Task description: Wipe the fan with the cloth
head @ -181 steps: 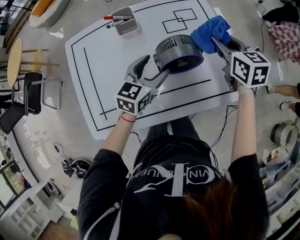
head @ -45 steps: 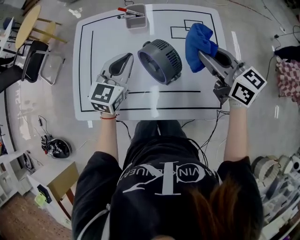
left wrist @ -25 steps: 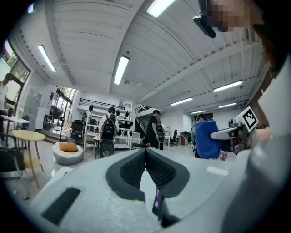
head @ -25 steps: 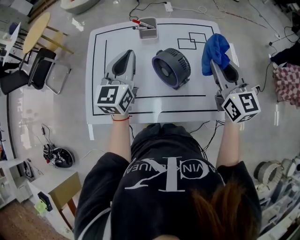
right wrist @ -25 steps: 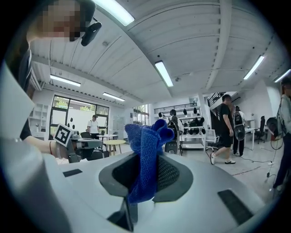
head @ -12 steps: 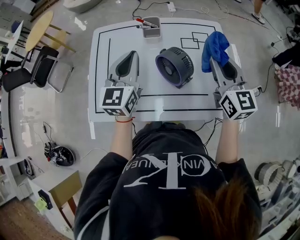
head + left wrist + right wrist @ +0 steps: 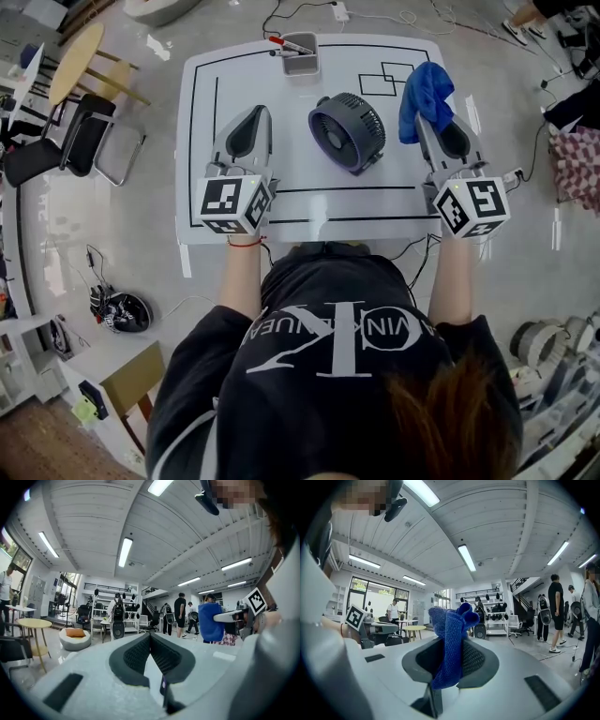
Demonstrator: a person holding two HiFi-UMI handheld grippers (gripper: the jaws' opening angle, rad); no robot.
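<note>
Bin [image 7: 301, 66] holds red-capped marker [image 7: 279, 41]; fan [image 7: 347, 131] nearby.

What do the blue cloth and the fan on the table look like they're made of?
Cloth: soft napped fabric, possibly microfibre; nubby weave and limp folds show in the right gripper view. Fan: probably moulded plastic, matte dark grey, with a slatted grille; too small to be sure.

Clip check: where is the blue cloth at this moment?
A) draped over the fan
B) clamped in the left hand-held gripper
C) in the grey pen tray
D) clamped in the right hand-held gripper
D: the cloth is pinched between the jaws of the right hand-held gripper, apart from the fan.
</note>
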